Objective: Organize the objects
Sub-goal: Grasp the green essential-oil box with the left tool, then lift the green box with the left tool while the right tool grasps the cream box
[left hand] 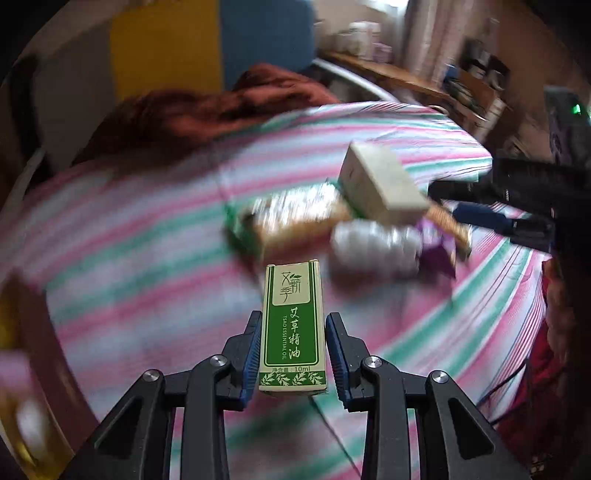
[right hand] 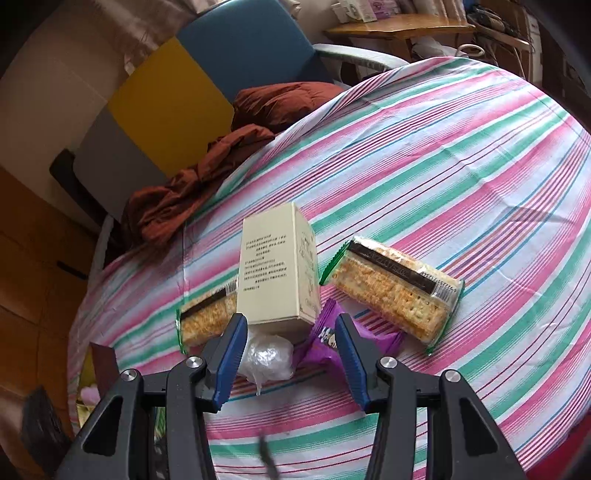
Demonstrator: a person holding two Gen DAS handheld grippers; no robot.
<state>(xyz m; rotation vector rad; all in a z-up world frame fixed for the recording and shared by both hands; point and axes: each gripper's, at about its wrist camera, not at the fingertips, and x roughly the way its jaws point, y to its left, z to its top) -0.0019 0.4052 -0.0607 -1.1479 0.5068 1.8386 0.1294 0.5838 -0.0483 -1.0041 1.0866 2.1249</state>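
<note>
My left gripper point(left hand: 291, 325) is shut on a green essential oil box point(left hand: 291, 328) and holds it above the striped tablecloth point(left hand: 129, 240). My right gripper point(right hand: 291, 328) is open, just above a cream box point(right hand: 275, 266), a clear plastic wad point(right hand: 267, 356) and a purple snack packet point(right hand: 325, 339). Two cracker packs lie on either side of the cream box: one on the left point(right hand: 207, 317) and one on the right point(right hand: 395, 291). In the left wrist view the cream box point(left hand: 380, 184), a cracker pack point(left hand: 288, 221) and the plastic wad point(left hand: 373, 247) are blurred.
A rust-red garment point(right hand: 207, 184) lies at the table's far edge on a chair point(right hand: 240, 48) with yellow and blue panels. A wooden shelf point(right hand: 399, 26) stands behind. A dark and yellow object point(right hand: 99, 369) sits at the table's left edge.
</note>
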